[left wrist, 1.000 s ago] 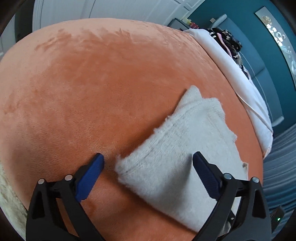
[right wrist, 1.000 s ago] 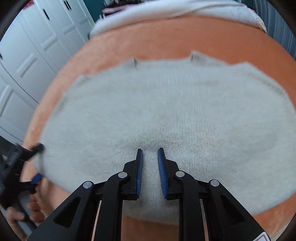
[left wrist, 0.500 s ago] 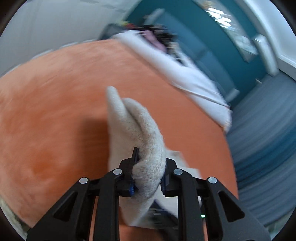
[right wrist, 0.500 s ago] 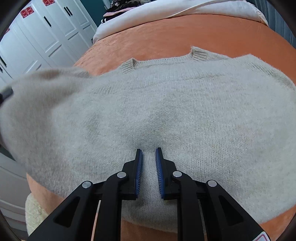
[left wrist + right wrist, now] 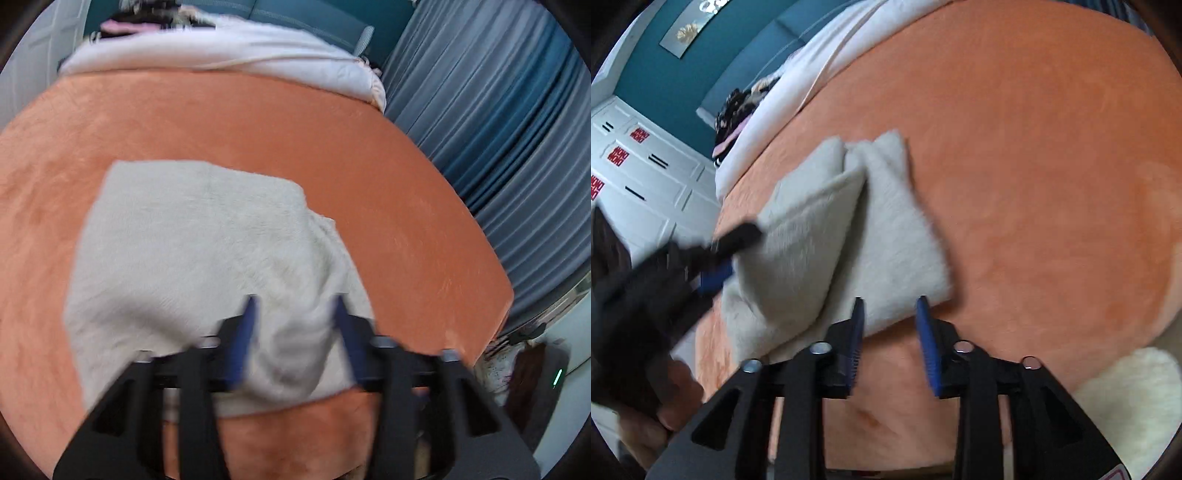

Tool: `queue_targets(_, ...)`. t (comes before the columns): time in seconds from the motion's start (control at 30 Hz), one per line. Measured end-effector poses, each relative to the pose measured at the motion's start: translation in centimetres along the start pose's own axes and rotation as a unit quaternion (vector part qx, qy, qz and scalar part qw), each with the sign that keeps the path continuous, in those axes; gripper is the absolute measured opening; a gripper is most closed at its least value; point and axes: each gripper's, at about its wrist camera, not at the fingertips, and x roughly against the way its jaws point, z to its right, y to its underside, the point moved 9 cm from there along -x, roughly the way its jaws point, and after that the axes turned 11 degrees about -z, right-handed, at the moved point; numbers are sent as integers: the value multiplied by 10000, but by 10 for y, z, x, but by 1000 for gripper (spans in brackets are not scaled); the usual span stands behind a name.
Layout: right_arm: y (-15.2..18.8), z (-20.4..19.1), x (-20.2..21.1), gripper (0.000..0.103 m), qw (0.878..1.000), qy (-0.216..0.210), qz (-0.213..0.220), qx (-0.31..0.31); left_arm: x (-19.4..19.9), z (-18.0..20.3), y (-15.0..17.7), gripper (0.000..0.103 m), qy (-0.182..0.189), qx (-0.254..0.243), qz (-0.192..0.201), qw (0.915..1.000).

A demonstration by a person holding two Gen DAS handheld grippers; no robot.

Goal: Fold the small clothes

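Note:
A cream fuzzy knit sweater [image 5: 192, 251] lies folded over itself on the orange blanket [image 5: 258, 122]. My left gripper [image 5: 295, 332] is open, its blue fingers apart just above the sweater's near edge, holding nothing; the view is motion-blurred. In the right wrist view the sweater [image 5: 886, 229] shows one flap laid over the other. My right gripper [image 5: 890, 332] is open at the sweater's near edge. The left gripper [image 5: 713, 266] shows there, blurred, at the sweater's left side.
A white duvet [image 5: 221, 55] with dark clothes [image 5: 735, 110] on it lies along the far edge of the bed. Blue curtains [image 5: 498, 110] hang to the right. White wardrobe doors [image 5: 639, 173] stand at left. A fluffy cream rug [image 5: 1126, 398] lies beside the bed.
My left gripper, shut on the sweater's edge half a second ago, carried it across and has let go. My right gripper opened from nearly shut and drew back to the sweater's near edge.

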Motion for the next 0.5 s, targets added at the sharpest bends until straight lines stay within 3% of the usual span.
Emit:
queue_targets(0.1,-9,-15,9,64,9995,-162,141,232,35,-25,21,87,-497,-282,438,9974)
queue_targets(0.2,-25,-43,-2,70,9982,-461,40,378,37,-58,42,88,-1069,-460,223,9930)
queue_targets(0.3,-41,-61,-18,71,9988,-349,-88,345,14,-91,45,88,-1635,-525,-123,9851)
queue_targets(0.47,-48,-86,-35,79,9980,64,-345,534,-2,-110,56,87,-1715,-442,-243,9839)
queue_targets(0.5,-47,-88,-44,79,9967,290,-472,593,-5,-114,56,80,-1703,-416,-289,9841)
